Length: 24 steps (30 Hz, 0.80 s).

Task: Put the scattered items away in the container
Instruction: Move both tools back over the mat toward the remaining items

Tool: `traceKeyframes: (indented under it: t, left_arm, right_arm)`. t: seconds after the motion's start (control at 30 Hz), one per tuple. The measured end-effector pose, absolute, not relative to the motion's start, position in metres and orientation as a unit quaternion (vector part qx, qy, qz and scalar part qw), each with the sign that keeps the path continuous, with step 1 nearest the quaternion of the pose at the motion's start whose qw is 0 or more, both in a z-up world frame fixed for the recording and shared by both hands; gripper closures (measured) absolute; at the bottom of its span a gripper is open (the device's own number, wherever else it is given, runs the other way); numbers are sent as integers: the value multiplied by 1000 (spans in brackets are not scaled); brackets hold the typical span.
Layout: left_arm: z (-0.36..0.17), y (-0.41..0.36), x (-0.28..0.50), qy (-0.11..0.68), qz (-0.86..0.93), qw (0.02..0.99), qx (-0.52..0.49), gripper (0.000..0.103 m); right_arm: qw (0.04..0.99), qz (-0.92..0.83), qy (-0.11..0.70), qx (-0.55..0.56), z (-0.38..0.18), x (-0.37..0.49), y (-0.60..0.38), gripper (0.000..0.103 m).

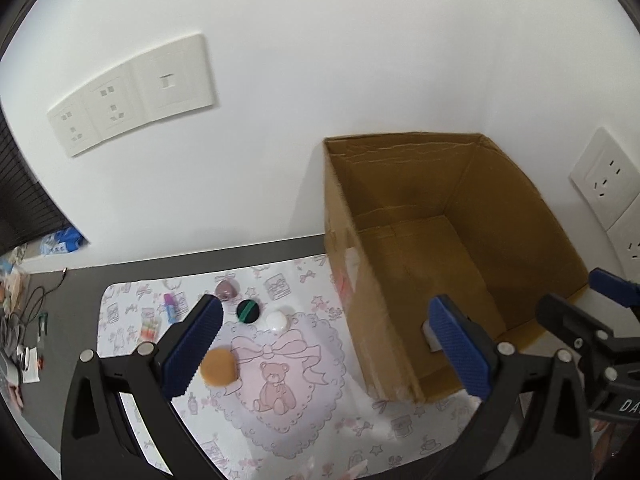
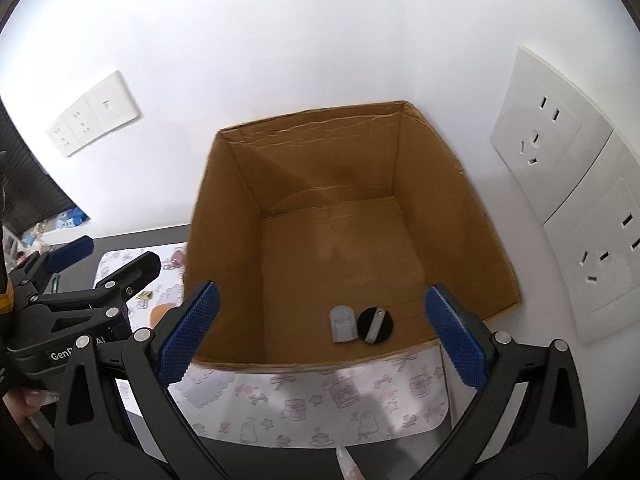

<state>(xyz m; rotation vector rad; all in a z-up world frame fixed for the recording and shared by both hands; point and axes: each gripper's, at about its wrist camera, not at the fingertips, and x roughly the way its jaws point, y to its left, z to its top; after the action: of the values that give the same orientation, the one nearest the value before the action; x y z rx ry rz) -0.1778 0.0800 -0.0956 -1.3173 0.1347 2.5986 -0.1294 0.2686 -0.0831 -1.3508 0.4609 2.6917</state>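
Left gripper (image 1: 328, 344) with blue-padded jaws spread wide and nothing between them, right gripper (image 2: 320, 332) likewise wide apart and holding nothing, the two side by side, both angled downward, left one on the left.

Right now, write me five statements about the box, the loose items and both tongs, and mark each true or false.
1. The cardboard box stands open at the top. True.
2. The box holds nothing. False: a small grey item and a black disc with a silver stripe lie on its floor, side by side near the front wall.
3. The left tongs are shut on the tan round puff. False: they are open and hold nothing; the puff lies on the patterned mat.
4. The right tongs are open above the box. True.
5. The white round item lies inside the box. False: it lies on the mat beside the black disc with a green stripe.
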Motion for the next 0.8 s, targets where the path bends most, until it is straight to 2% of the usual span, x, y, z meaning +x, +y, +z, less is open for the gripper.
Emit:
traceKeyframes:
  t: [0.43, 0.8]
  left_arm:
    - [-84, -11, -140, 20, 896, 33, -443, 0]
    - [-100, -117, -107, 16, 892, -21, -451, 0]
  right_arm:
    - [13, 897, 124, -424, -56, -114, 210, 0]
    - [-31, 906, 83, -414, -38, -112, 118, 0]
